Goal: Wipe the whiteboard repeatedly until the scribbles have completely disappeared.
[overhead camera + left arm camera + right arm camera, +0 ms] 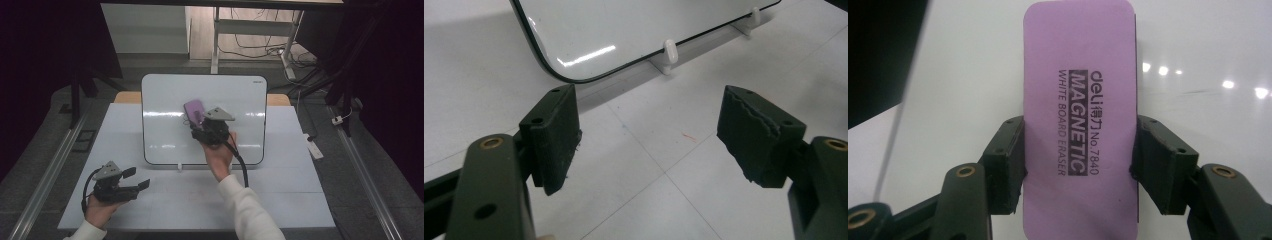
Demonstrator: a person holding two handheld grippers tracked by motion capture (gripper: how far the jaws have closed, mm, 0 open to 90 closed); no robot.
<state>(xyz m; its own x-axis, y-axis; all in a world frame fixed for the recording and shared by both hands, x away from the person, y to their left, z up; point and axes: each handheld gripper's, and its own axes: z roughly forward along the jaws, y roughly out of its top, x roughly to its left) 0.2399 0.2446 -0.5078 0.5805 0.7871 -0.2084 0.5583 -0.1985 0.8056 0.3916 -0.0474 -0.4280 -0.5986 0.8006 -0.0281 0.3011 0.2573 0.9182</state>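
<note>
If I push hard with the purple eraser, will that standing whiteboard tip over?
Possibly: the white rounded-corner whiteboard stands nearly upright on small white clip feet, so it looks tippy. The purple rectangular eraser, clamped in the right gripper, seems light; press gently.

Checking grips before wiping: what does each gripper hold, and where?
Right gripper clamps the purple rectangular whiteboard eraser across its long sides, near its lower end. Left gripper holds nothing.

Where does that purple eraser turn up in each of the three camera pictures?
High view: the purple eraser sits just above centre, against the whiteboard, in the right gripper.
Left gripper view: not in it.
Right gripper view: the eraser stands mid-frame, upright, clamped between the black jaws.
Shared landmark: the whiteboard.
</note>
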